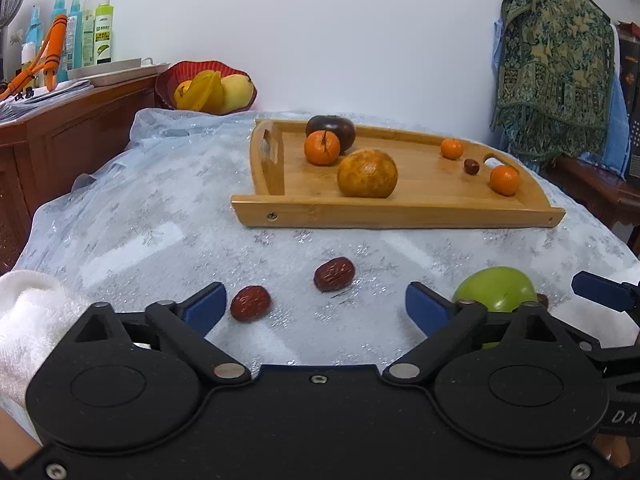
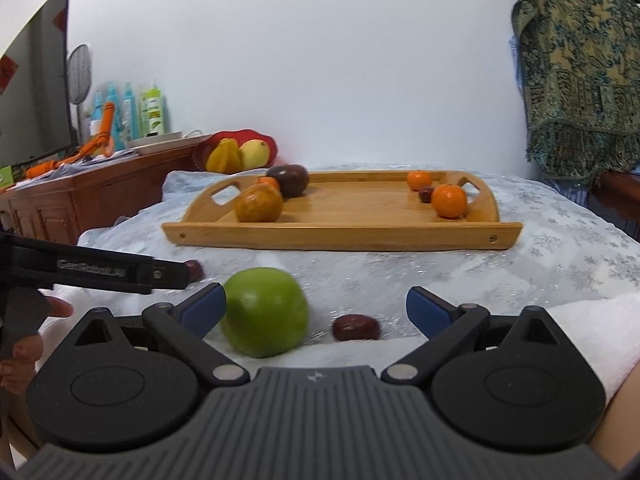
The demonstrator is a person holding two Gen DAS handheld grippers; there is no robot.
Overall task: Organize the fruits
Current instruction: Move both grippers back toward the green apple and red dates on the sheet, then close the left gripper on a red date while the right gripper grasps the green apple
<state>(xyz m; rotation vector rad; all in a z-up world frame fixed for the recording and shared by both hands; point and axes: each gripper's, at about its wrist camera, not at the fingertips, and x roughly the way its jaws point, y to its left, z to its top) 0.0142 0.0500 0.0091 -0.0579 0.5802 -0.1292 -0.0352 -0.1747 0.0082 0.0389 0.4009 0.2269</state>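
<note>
Left wrist view: the left gripper (image 1: 316, 306) tilts downward, jaws wide, empty, over two wrinkled red dates (image 1: 334, 274). Right gripper (image 2: 316, 308) gapes around the round green apple (image 2: 265, 312), unclamped. The wooden bamboo tray (image 1: 400, 210) holds oranges.

A pale cloth (image 1: 168, 208) with a snowflake pattern covers the table. Beyond its far left corner stands a brown wooden cabinet (image 1: 60, 136). On the cabinet top are spray bottles (image 1: 86, 32), a flat white dish (image 1: 116, 68), papers and an orange tool (image 1: 54, 54). A green patterned textile (image 1: 554, 64) hangs at the far right, against a plain white wall (image 1: 320, 32).
</note>
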